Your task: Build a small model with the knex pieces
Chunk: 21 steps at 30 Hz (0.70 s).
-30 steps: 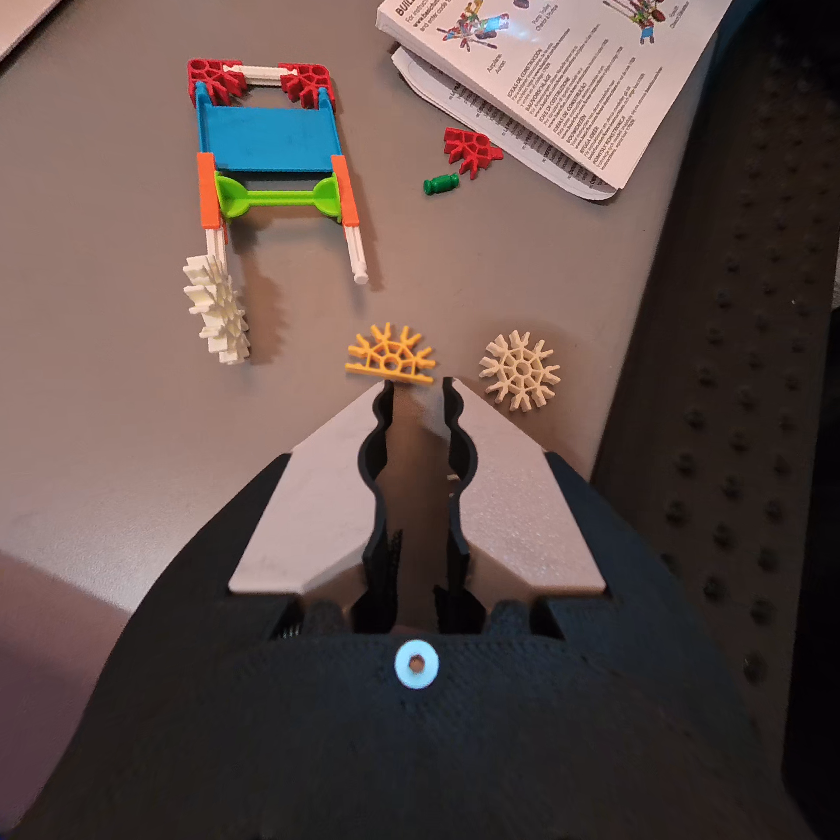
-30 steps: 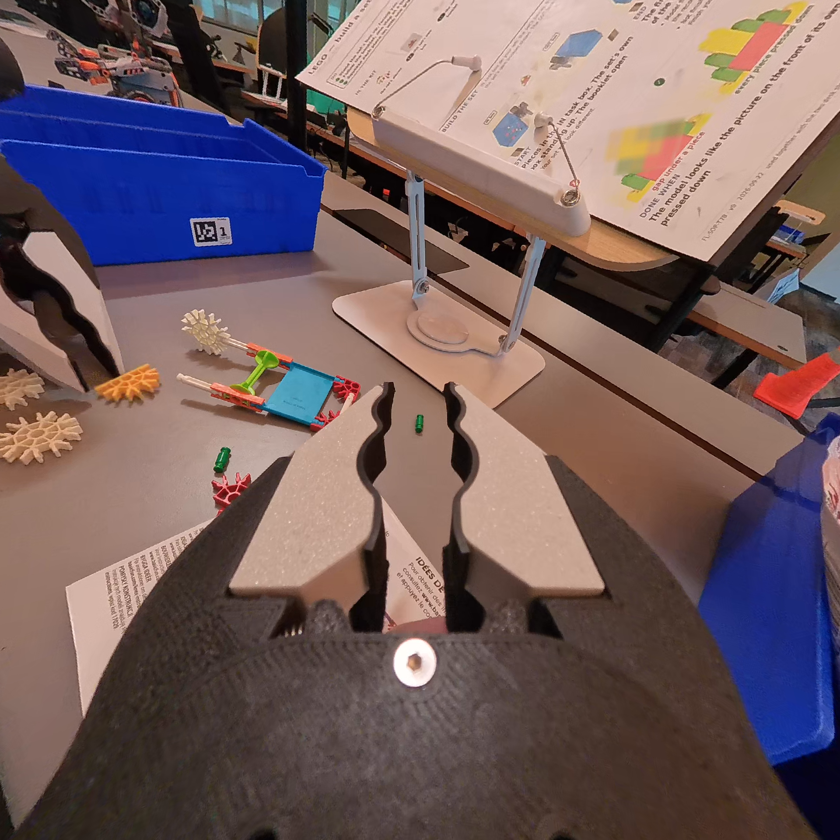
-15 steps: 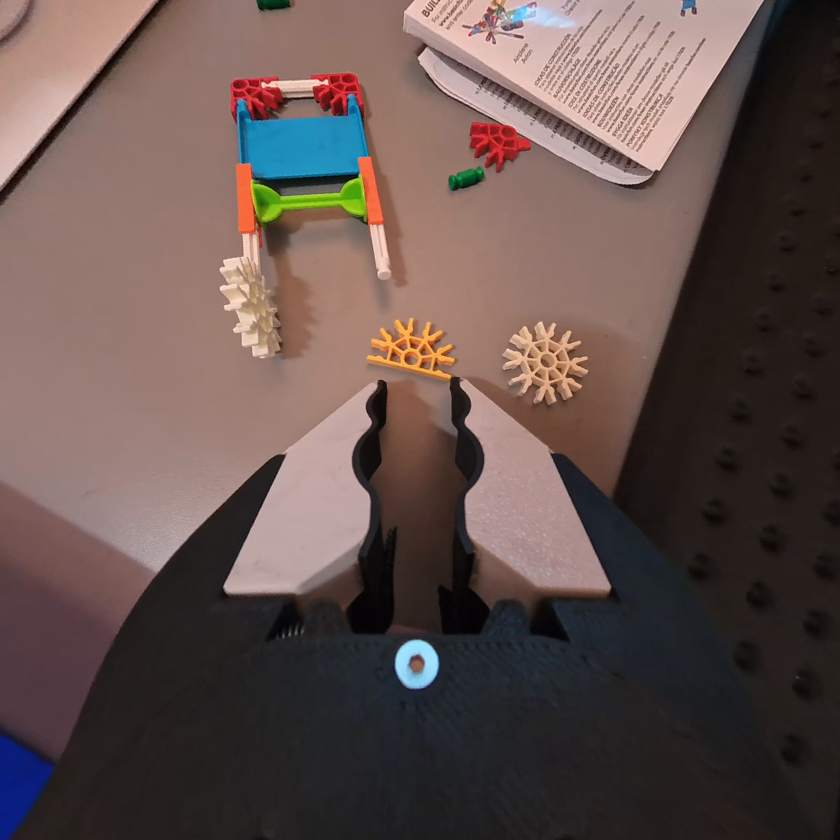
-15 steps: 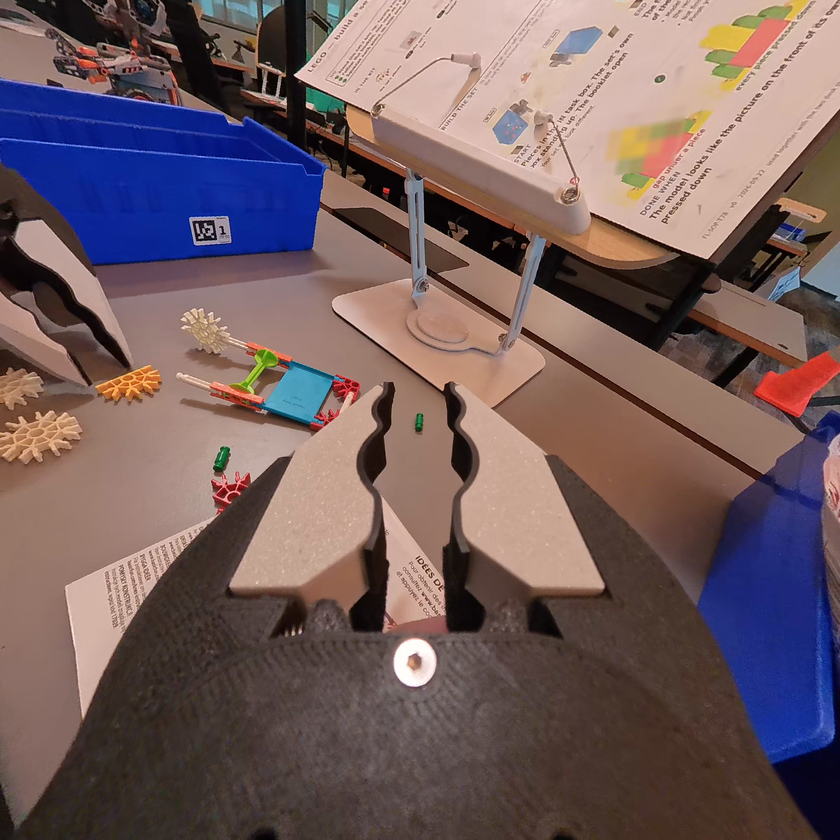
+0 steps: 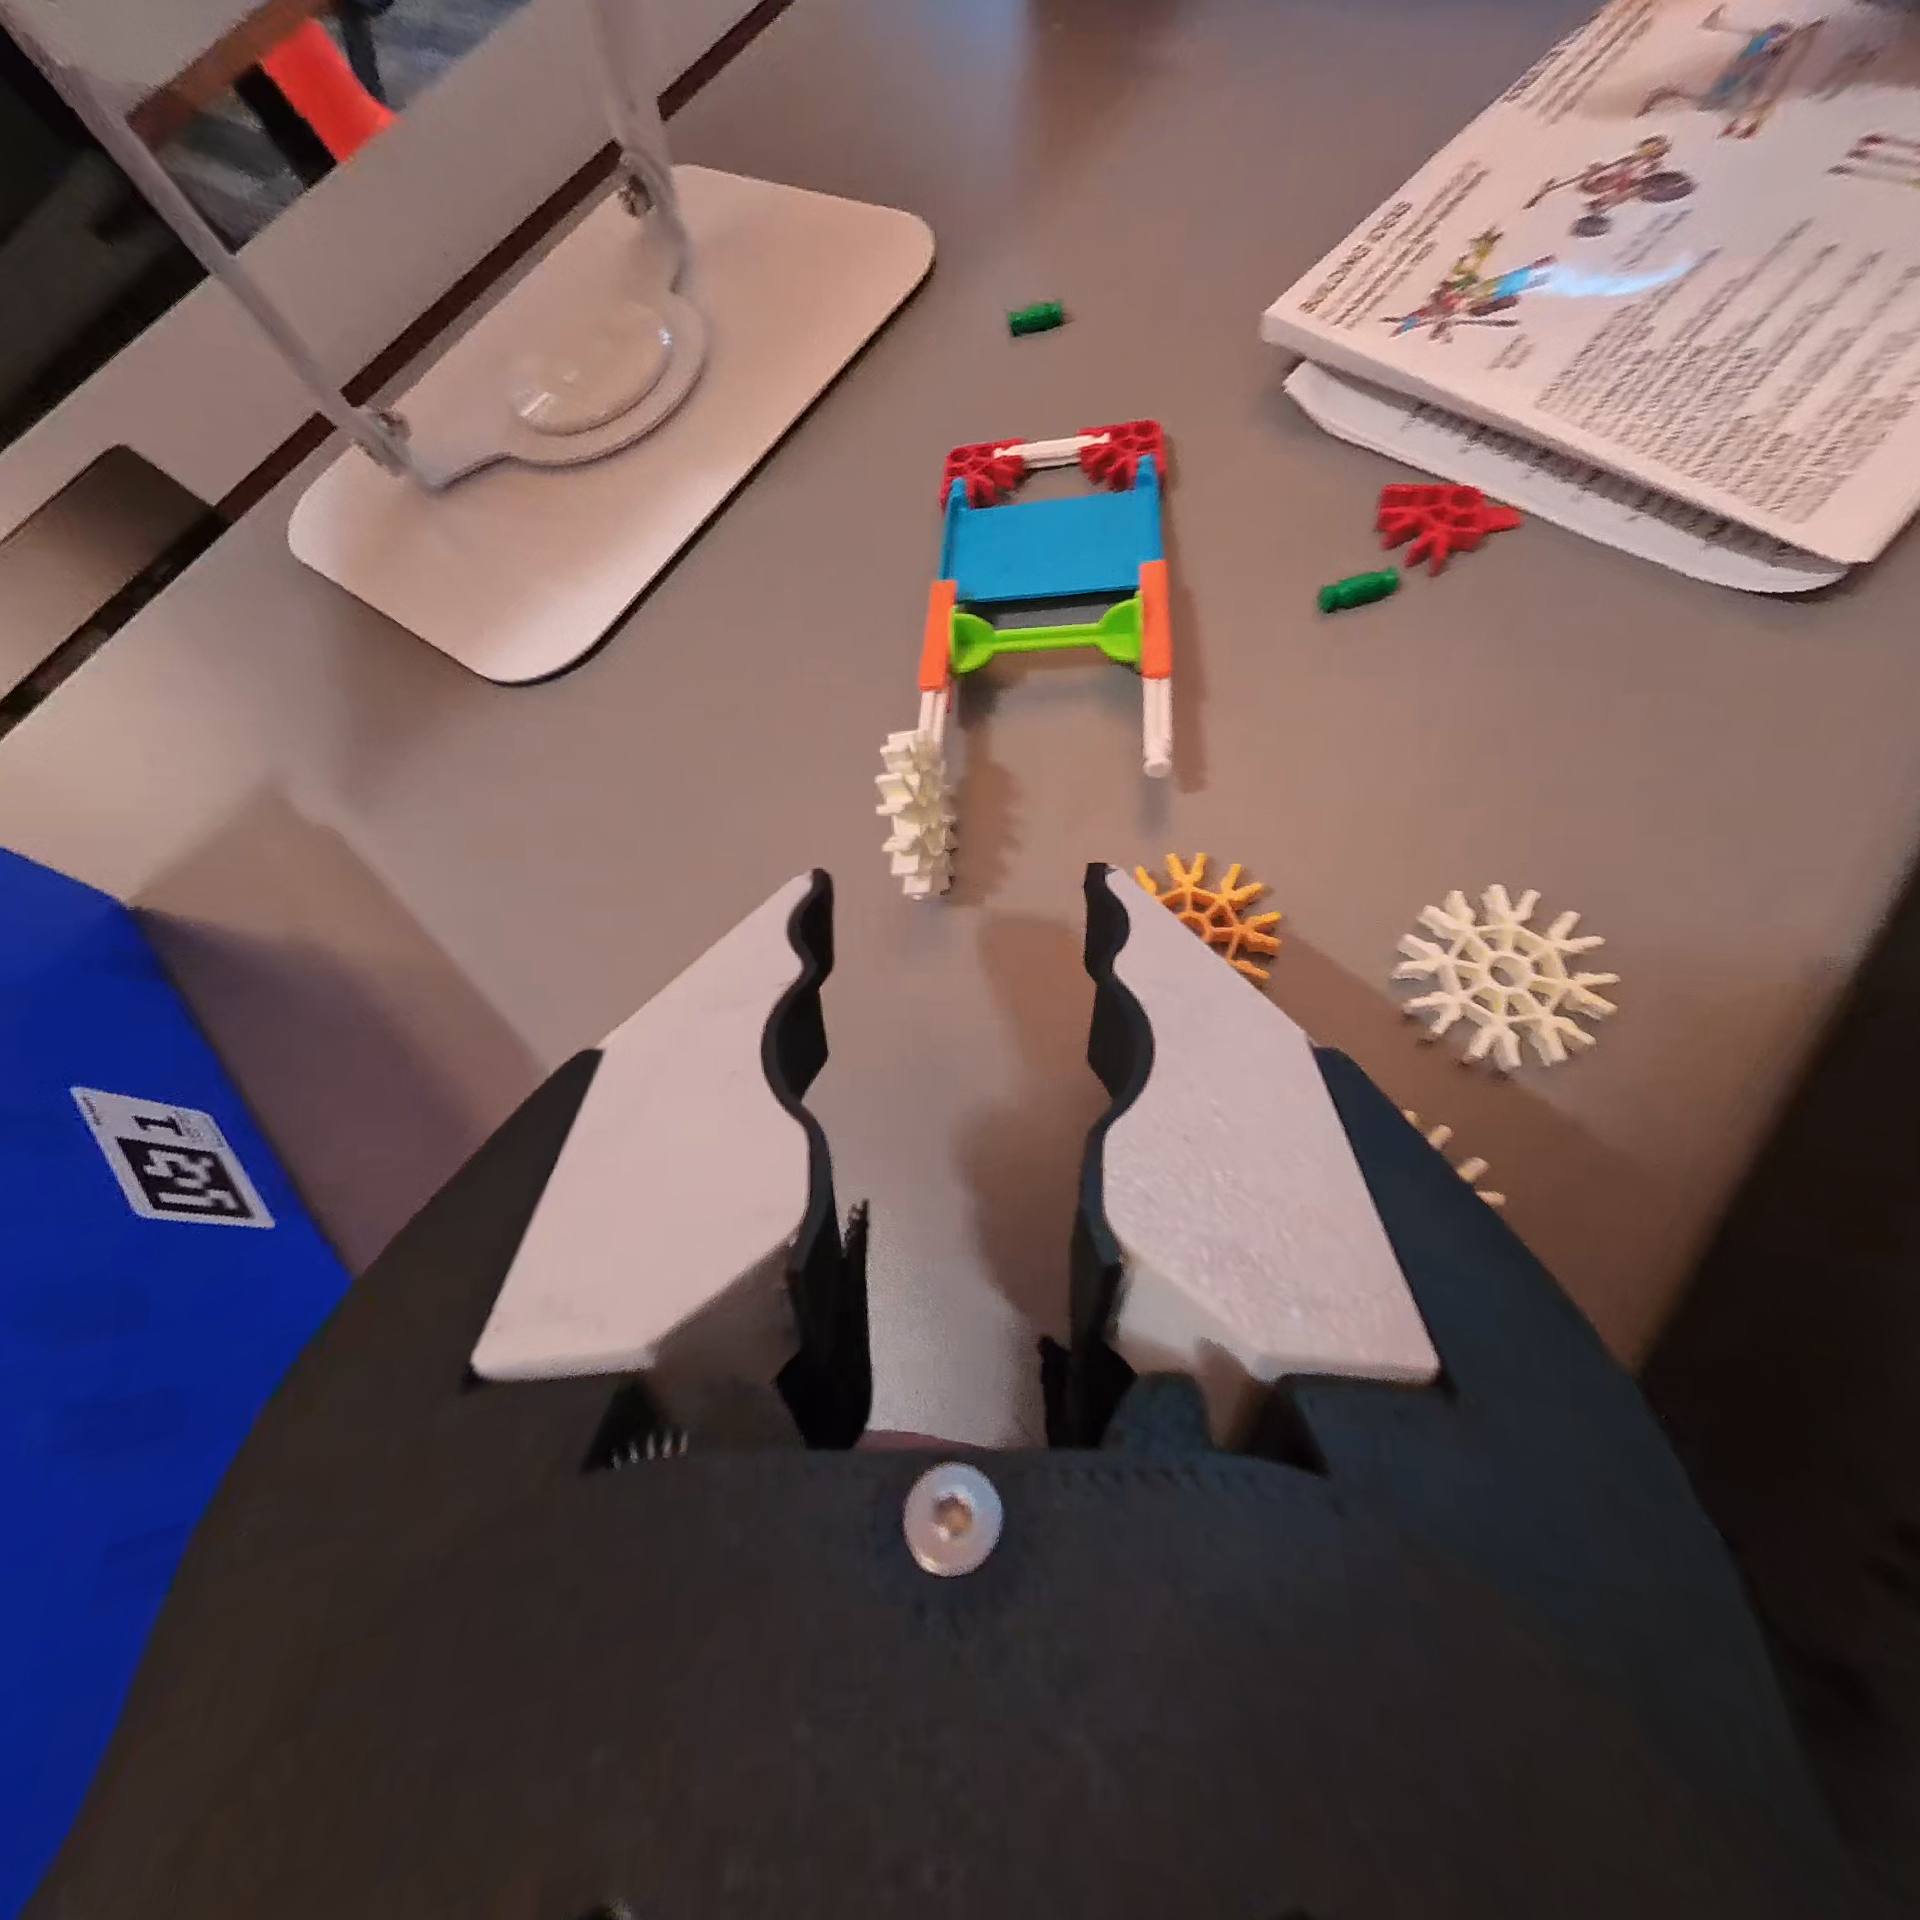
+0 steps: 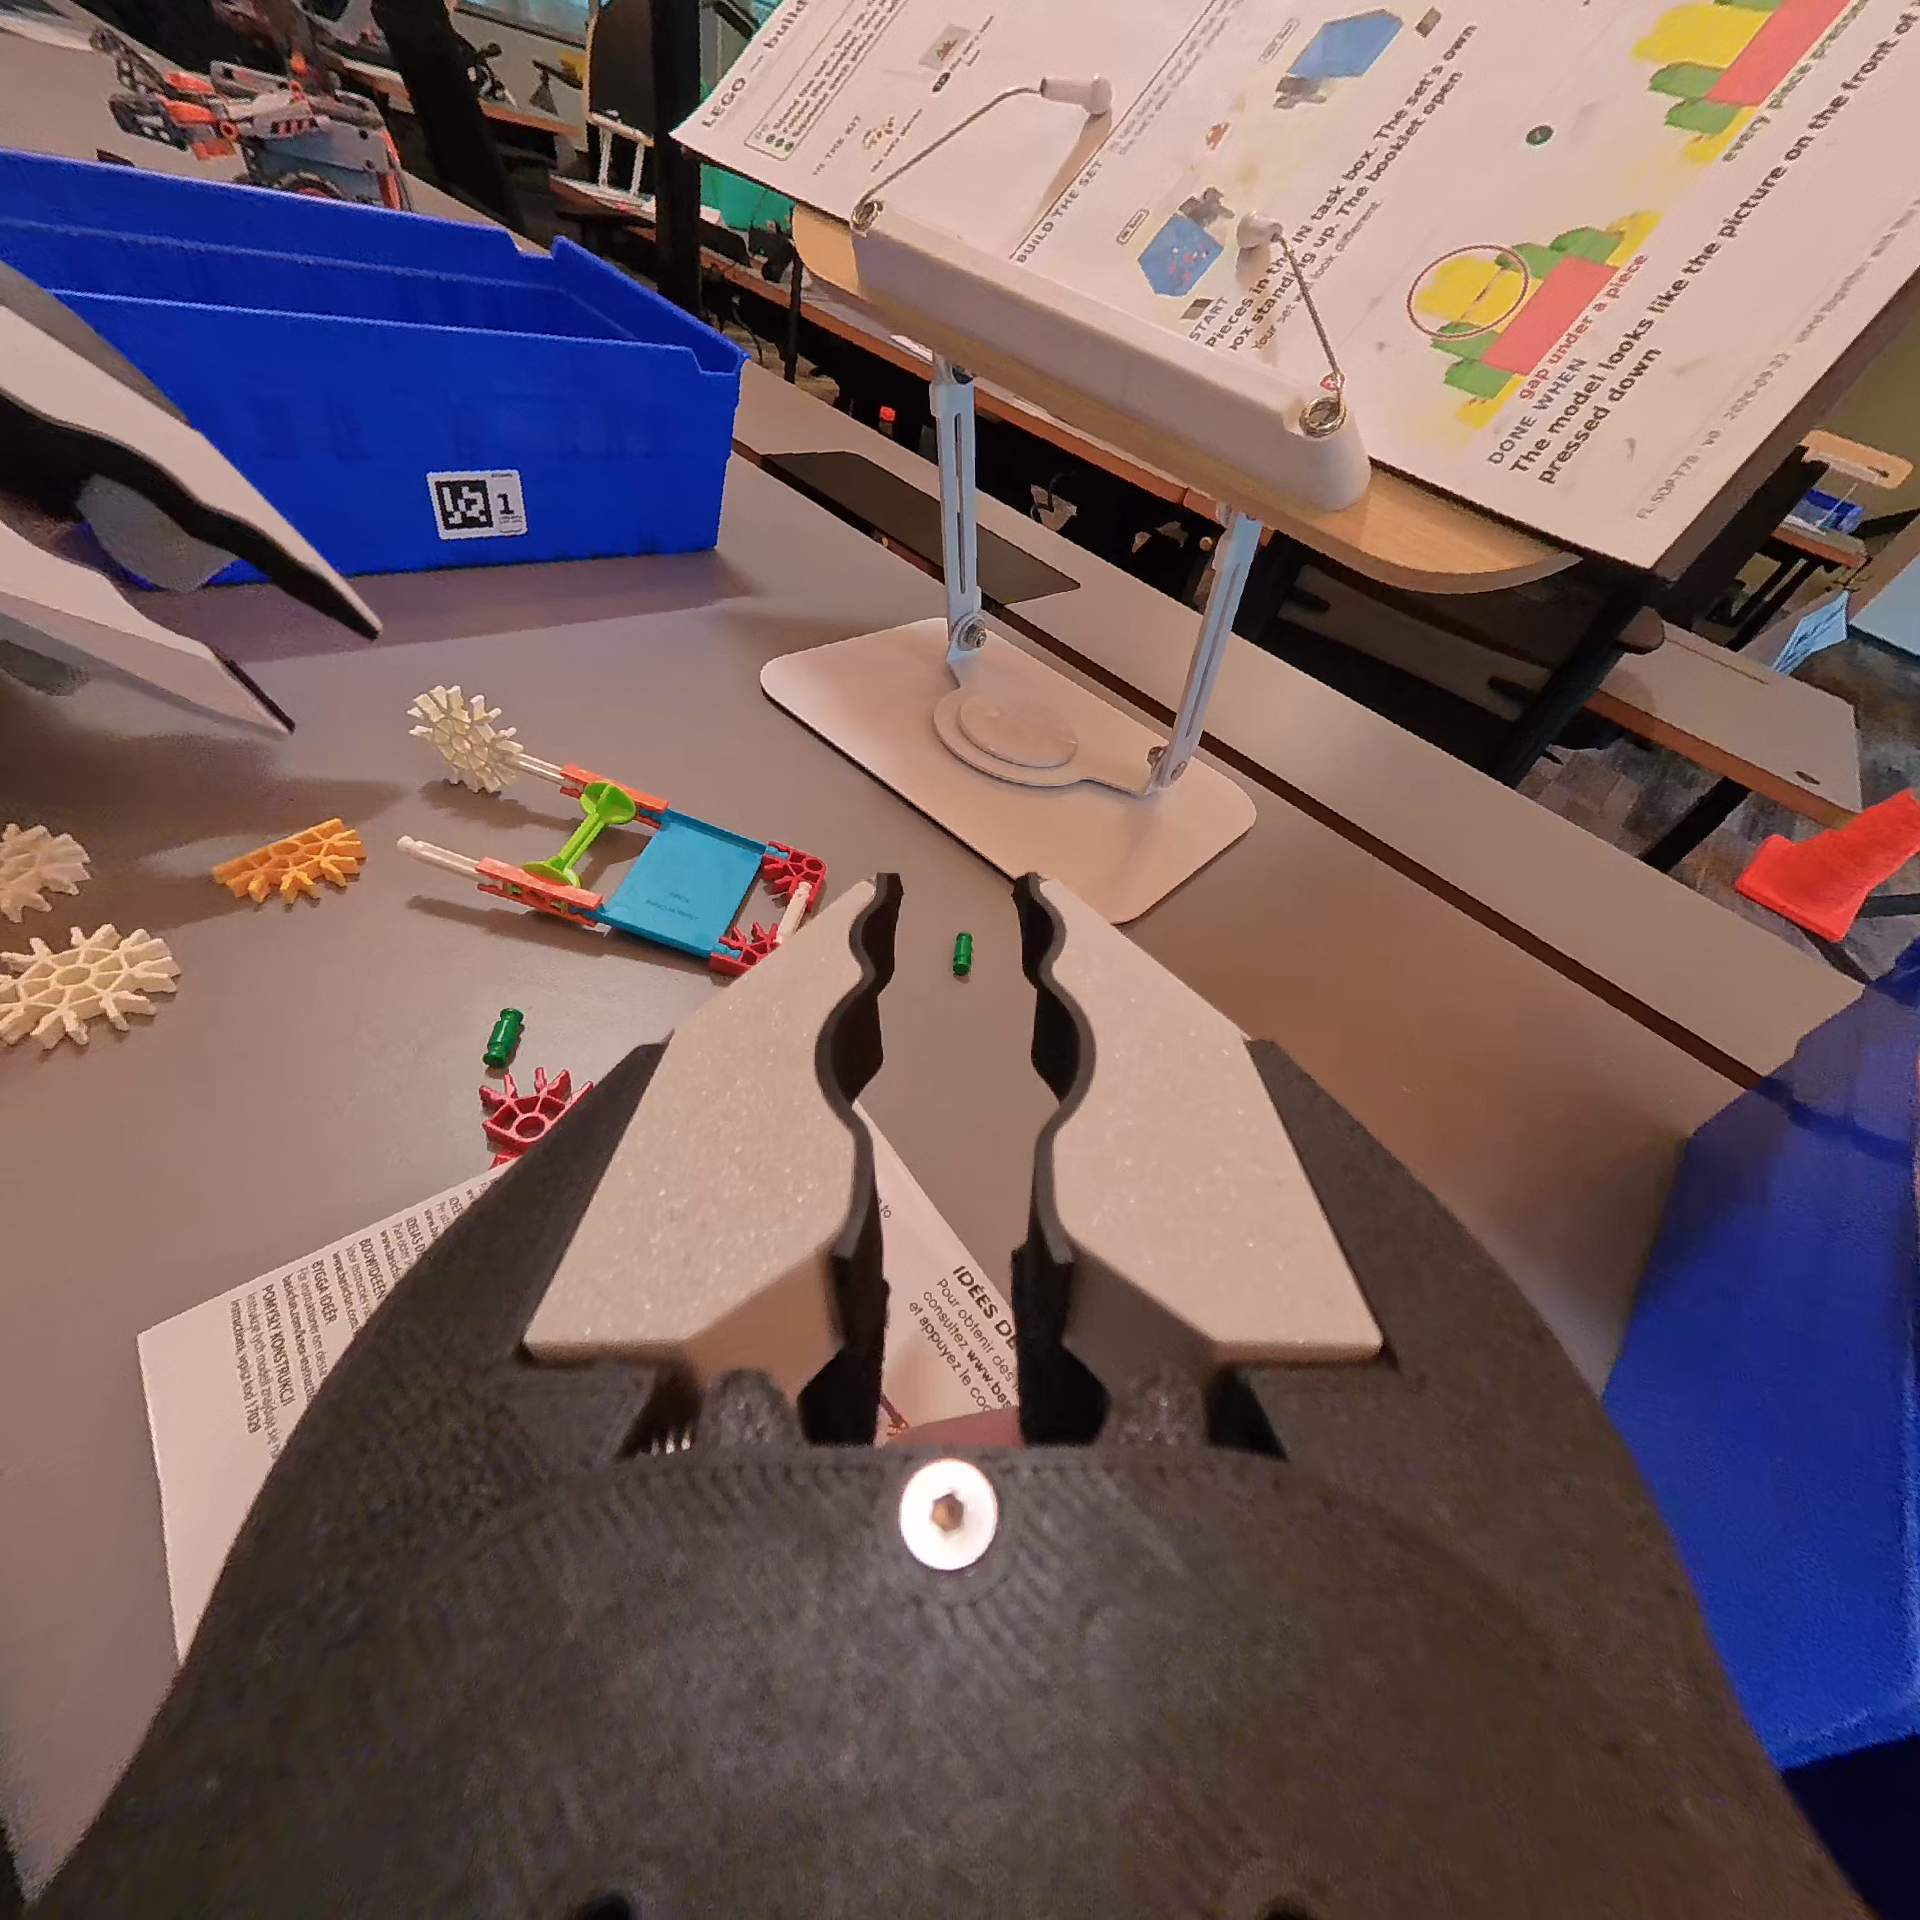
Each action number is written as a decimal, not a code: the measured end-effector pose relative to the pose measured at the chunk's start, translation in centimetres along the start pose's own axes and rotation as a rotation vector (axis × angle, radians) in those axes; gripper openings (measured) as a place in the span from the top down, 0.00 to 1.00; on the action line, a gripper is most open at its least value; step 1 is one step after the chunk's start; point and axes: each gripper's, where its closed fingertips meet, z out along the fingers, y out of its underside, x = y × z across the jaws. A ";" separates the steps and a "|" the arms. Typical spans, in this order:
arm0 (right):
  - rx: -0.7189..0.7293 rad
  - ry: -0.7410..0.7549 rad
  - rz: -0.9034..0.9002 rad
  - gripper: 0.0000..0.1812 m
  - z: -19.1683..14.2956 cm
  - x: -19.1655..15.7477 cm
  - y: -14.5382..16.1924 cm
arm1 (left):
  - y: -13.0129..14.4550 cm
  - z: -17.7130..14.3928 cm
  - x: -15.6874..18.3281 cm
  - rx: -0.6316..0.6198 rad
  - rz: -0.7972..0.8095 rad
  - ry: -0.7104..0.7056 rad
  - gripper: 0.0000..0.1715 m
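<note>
My left gripper [image 5: 956, 875] is open and empty above the grey table [image 5: 520, 883]. Just beyond its tips is the white gear [image 5: 916, 821] of a small toy assembly with a blue panel [image 5: 1049, 545], a green rod and red corner connectors. An orange half-round connector [image 5: 1216, 914] lies beside its right fingertip, and a white snowflake connector [image 5: 1503, 977] lies farther right. My right gripper [image 6: 958, 883] is open and empty, held above a booklet [image 6: 260, 1382]. A green peg [image 6: 962, 953] lies on the table beyond its tips. The assembly [image 6: 686, 883] and the left gripper [image 6: 335, 677] show to its left.
A document stand base [image 5: 623, 436] sits at the back left, carrying an instruction sheet [image 6: 1455, 208]. A blue bin [image 6: 364, 364] is on the left. A loose red connector [image 5: 1439, 520] and a green peg [image 5: 1356, 592] lie near the booklet [image 5: 1621, 312]. A blue container [image 6: 1766, 1351] is at the right. Tip to tip, the grippers are about 25 centimeters apart. The orange half-round connector [image 5: 1216, 914] is closer to my left gripper, around 4 centimeters from its tips; the right tips are 20 centimeters off. Look for it in the right wrist view [image 6: 278, 860] too.
My left gripper has opened wider and shifted left and back from the orange connector, toward the white gear. The right gripper has not moved.
</note>
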 end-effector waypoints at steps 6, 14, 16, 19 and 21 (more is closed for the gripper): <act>0.009 0.005 0.000 0.88 -0.2 0.1 -0.2 | 0.7 2.0 -1.5 -0.072 -0.008 -0.067 0.69; 0.018 0.002 -0.007 0.88 -0.3 -0.1 -0.5 | 1.2 3.6 -2.0 -0.099 -0.036 -0.070 0.73; 0.020 0.002 -0.012 0.88 -0.4 -0.1 -0.6 | 1.3 3.7 -2.1 -0.098 -0.041 -0.070 0.73; 0.020 0.001 -0.015 0.88 -0.4 -0.2 -0.6 | 1.4 3.9 -2.2 -0.100 -0.043 -0.069 0.76; 0.020 0.002 -0.016 0.88 -0.4 -0.2 -0.6 | 1.4 4.0 -2.2 -0.099 -0.045 -0.065 0.79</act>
